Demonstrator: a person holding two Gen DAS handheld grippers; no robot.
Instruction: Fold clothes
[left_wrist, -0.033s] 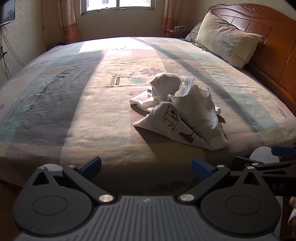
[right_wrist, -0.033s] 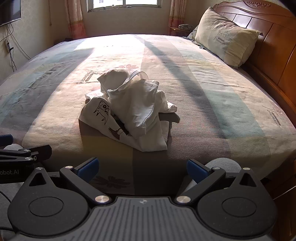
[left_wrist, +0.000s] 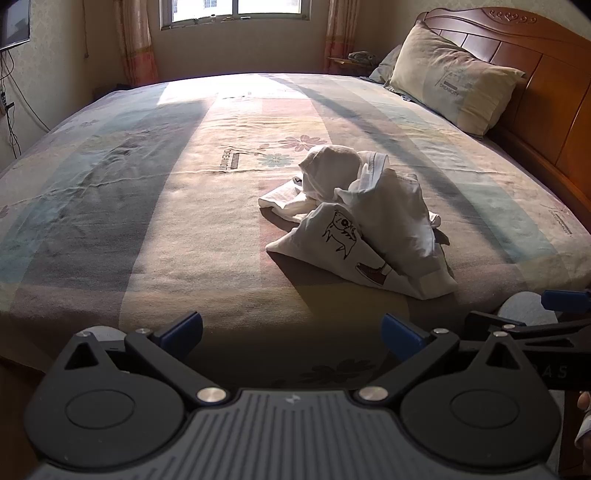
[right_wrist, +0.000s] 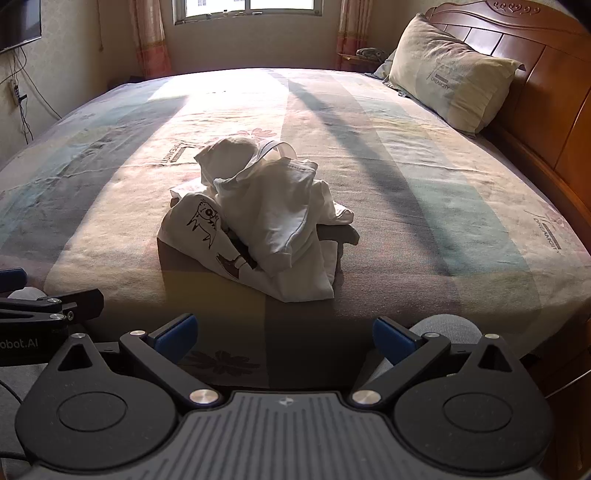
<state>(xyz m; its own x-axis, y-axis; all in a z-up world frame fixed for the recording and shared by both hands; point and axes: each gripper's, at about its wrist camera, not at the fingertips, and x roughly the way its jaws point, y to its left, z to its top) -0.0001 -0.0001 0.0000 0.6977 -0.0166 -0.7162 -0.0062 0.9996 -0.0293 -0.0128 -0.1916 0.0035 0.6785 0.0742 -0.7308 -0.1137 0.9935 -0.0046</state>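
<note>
A crumpled white T-shirt (left_wrist: 384, 214) with a black cartoon print lies in a heap on the bed, right of centre in the left wrist view and near the middle (right_wrist: 266, 214) in the right wrist view. My left gripper (left_wrist: 291, 330) hangs over the bed's near edge, short of the shirt, open with nothing between its blue pads. My right gripper (right_wrist: 284, 334) is likewise open and empty, just in front of the shirt. Each gripper shows at the side of the other's view: the right gripper (left_wrist: 535, 326) and the left gripper (right_wrist: 48, 306).
The bed's striped floral sheet (left_wrist: 147, 221) stretches wide to the left of the shirt. A pillow (left_wrist: 450, 85) leans on the wooden headboard (left_wrist: 535, 74) at the right. A grey-clad knee (right_wrist: 439, 325) is by the bed edge. A window and curtains are on the far wall.
</note>
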